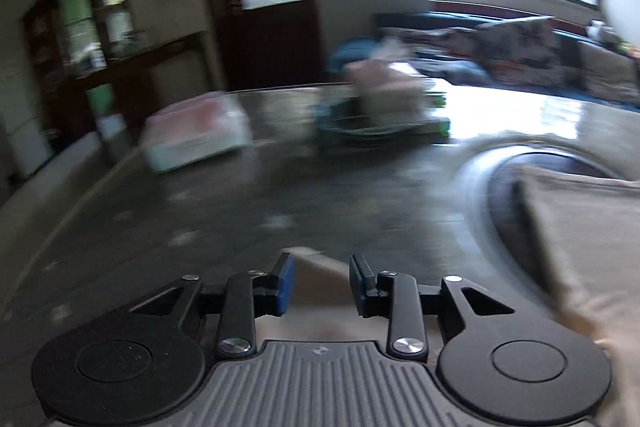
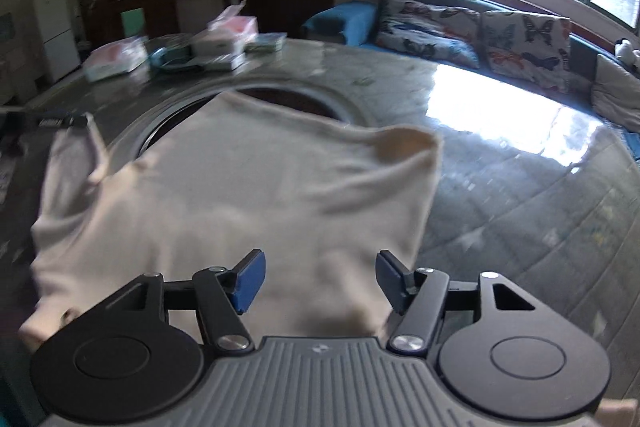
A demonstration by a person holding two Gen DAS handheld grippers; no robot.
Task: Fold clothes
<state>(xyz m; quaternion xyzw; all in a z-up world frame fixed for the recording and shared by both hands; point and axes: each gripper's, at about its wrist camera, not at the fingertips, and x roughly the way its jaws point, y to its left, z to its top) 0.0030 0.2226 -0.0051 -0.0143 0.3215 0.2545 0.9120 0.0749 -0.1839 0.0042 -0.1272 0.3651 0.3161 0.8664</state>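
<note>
While both hand-held grippers hover with jaws apart, grasping nothing, the right gripper (image 2: 318,281) sits over a cream garment (image 2: 240,195) spread on the glossy round table (image 2: 500,187); the left gripper (image 1: 322,283) hangs by its edge. Beyond, blurred boxes (image 2: 224,43), then a blue sofa (image 2: 440,23).

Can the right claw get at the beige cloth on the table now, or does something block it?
Probably yes. The right claw is open, the beige cloth lies directly ahead of its fingers, and nothing stands between them on the table.
</note>
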